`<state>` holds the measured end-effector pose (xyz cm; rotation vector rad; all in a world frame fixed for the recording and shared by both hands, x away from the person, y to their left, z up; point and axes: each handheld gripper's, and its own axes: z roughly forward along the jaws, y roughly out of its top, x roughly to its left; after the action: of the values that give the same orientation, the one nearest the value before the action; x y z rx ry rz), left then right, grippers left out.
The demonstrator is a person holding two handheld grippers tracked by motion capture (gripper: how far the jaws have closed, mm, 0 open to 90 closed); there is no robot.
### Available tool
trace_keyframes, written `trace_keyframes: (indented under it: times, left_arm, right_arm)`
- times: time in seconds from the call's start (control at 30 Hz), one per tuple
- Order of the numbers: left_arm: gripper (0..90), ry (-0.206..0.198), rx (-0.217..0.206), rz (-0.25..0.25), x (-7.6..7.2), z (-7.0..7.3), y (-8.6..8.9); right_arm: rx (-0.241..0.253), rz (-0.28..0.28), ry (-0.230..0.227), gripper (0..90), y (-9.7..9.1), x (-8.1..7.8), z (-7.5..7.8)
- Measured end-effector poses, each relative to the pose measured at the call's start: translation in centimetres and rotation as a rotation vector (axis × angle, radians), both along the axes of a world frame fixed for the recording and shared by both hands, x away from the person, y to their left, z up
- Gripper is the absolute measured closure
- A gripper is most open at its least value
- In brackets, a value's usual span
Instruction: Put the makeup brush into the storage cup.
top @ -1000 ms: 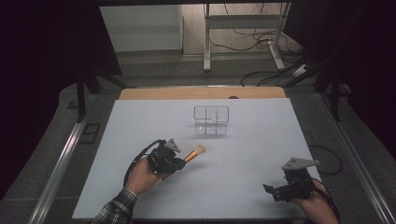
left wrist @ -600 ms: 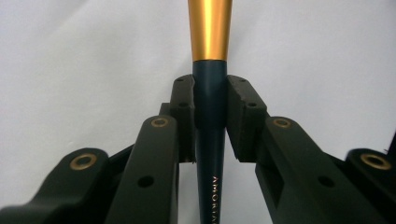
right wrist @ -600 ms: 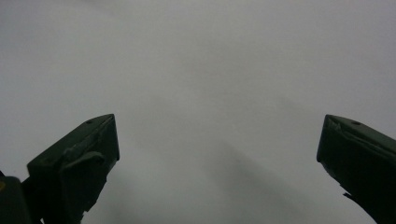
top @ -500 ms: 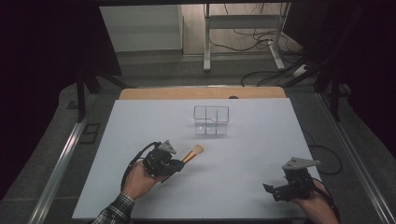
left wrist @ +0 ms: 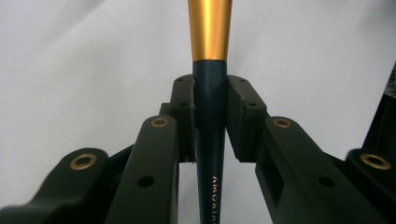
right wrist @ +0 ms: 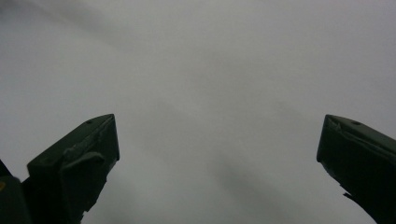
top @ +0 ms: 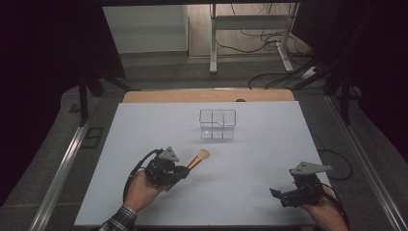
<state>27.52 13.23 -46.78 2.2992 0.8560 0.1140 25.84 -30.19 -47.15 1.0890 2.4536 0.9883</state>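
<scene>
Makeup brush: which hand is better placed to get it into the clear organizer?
Left, probably. The left tongs are shut on the makeup brush handle, bristles pointing toward the clear organizer. The right tongs sit open and empty near the white table edge, farther from both.

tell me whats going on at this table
A person works at a white table with a gripper in each hand. The left gripper is clamped on the dark handle of a makeup brush, whose bristles point toward a clear plastic organizer farther back. The right gripper sits near the table's front right with its jaws wide apart and nothing between them.
</scene>
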Motion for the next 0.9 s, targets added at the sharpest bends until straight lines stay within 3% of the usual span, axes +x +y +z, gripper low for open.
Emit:
trace_keyframes:
  times: [0.9]
  left_arm:
    - [74.6, -0.036, -0.095, 0.046, -2.2, -0.1, 0.6]
  right_arm:
    - [0.144, 0.013, -0.013, 0.0, 0.9, 0.2, 0.7]
